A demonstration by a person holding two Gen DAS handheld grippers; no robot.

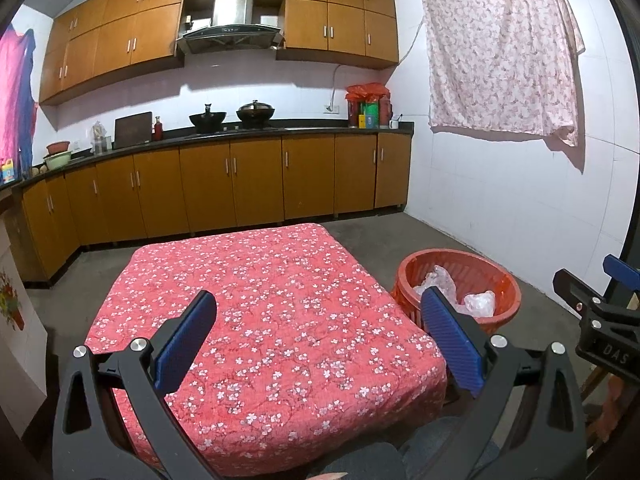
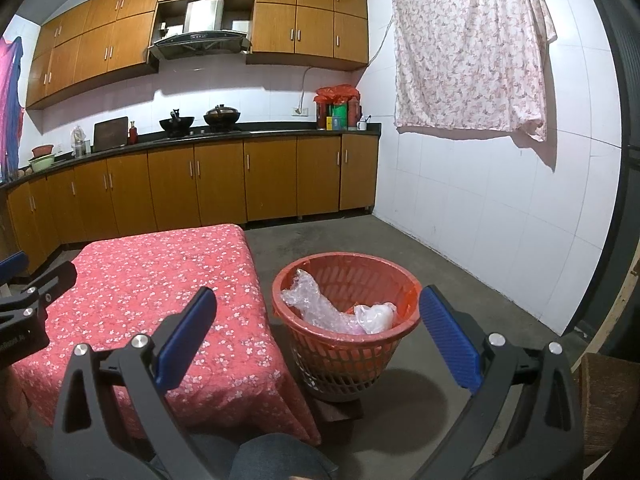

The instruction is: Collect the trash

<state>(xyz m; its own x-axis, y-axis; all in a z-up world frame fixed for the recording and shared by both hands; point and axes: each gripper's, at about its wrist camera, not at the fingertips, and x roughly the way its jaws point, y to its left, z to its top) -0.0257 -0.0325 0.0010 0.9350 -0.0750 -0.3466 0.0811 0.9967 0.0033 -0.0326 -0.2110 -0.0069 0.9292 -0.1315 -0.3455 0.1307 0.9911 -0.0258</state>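
red floral-covered table (image 1: 272,304) on concrete floor (image 2: 440,264), orange basket (image 2: 347,322) just beside

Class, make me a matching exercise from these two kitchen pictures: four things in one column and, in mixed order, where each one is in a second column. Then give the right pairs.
Things
1. plastic wrap
2. basket
3. flowered sheet
4. woks

Places
A. hanging on the white wall
B. on the floor beside the red-covered table
C. on the stove at the dark counter
D. inside the basket

Pairs: 1-D, 2-B, 3-A, 4-C
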